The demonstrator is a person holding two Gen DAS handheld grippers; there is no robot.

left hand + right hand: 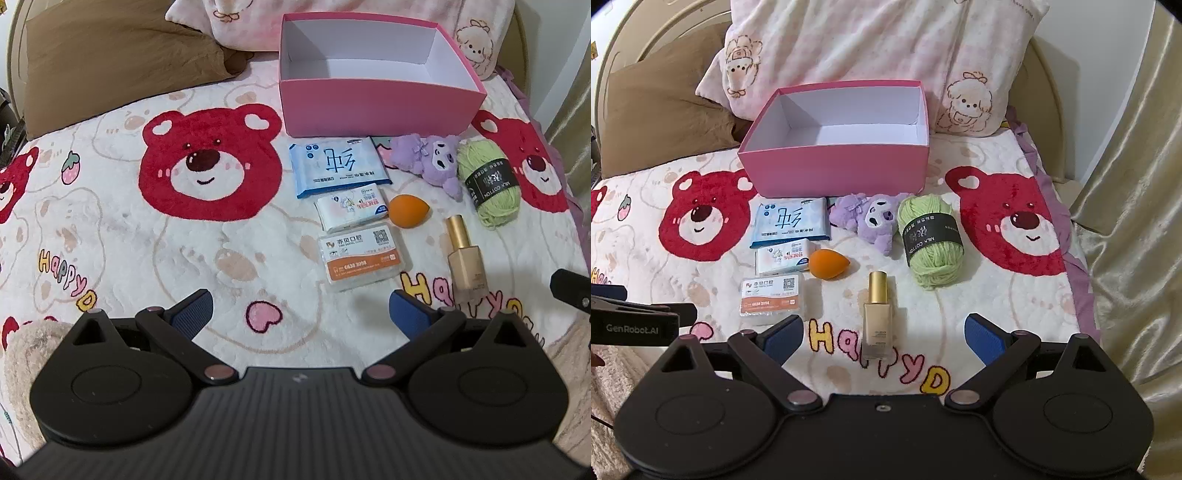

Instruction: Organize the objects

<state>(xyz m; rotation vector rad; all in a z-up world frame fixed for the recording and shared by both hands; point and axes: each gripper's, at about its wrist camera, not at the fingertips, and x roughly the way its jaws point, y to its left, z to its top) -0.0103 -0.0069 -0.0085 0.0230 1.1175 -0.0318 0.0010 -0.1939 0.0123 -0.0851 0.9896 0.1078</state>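
Pink box (834,173) sits empty toward the head of the bed (997,302), seven small items laid before it; nothing is packed yet. Left claw (299,314) and right claw (882,336) hover spread, the right nearest the foundation bottle (877,317), likely first pick

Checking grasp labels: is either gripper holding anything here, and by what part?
Nothing is held. The left gripper and right gripper are both open above the blanket.
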